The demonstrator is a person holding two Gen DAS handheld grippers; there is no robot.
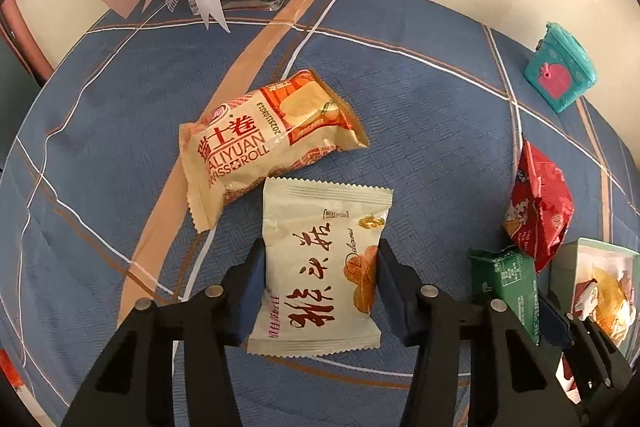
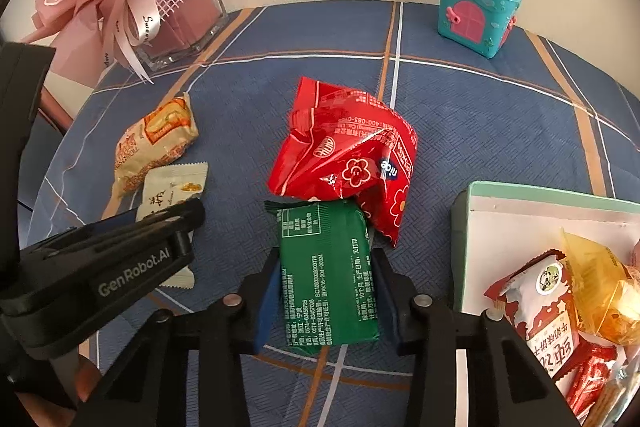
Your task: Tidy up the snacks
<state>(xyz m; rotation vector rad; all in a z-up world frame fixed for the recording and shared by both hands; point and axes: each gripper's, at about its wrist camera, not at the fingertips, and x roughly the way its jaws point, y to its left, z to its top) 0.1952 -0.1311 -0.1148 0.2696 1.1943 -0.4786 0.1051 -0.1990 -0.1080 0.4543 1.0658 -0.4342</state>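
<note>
My left gripper [image 1: 320,291] is clamped on the white packet [image 1: 320,267], which lies on the blue cloth [image 1: 120,87] below the swiss roll [image 1: 264,143]. My right gripper [image 2: 326,283] pinches the green packet [image 2: 328,275], touching the red bag [image 2: 348,155], left of the box [image 2: 464,227].

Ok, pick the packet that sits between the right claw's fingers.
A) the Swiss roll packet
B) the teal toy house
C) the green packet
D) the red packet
C: in the right wrist view the right claw has its blue pads against both sides of the green packet; the red packet lies beyond it.
</note>
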